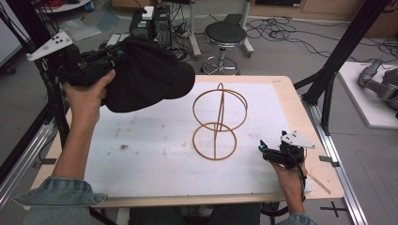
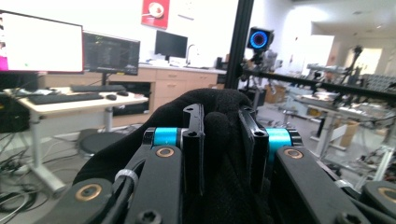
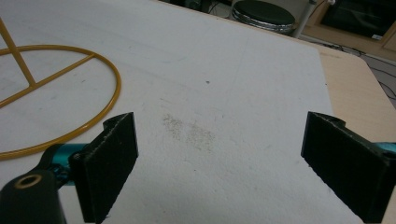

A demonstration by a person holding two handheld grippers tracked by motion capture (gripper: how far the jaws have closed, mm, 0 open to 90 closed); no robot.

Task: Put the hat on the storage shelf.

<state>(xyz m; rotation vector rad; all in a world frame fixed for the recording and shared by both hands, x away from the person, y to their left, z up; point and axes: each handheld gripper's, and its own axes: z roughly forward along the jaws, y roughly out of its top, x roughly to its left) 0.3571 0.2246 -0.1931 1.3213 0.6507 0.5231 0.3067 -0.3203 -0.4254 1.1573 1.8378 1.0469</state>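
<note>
White worktop (image 1: 155,154), lab clutter beyond. Left tongs (image 1: 101,61) clamped on black cap (image 1: 150,75), held aloft, far left. Right tongs (image 3: 219,163) wide open, empty, low near right. Wire stand (image 1: 218,122) centre. Probable next: lower cap over stand's upper ring.

black stool (image 1: 225,33) beyond table (image 1: 291,101); monitors (image 2: 111,53), keyboard (image 2: 63,98) on desk.

Centre: wire stand (image 1: 218,123) rises from the tabletop (image 1: 141,159) (the one obstacle there)
Left, raised: black cap (image 1: 145,75) overhangs the edge
Near side: bare
</note>
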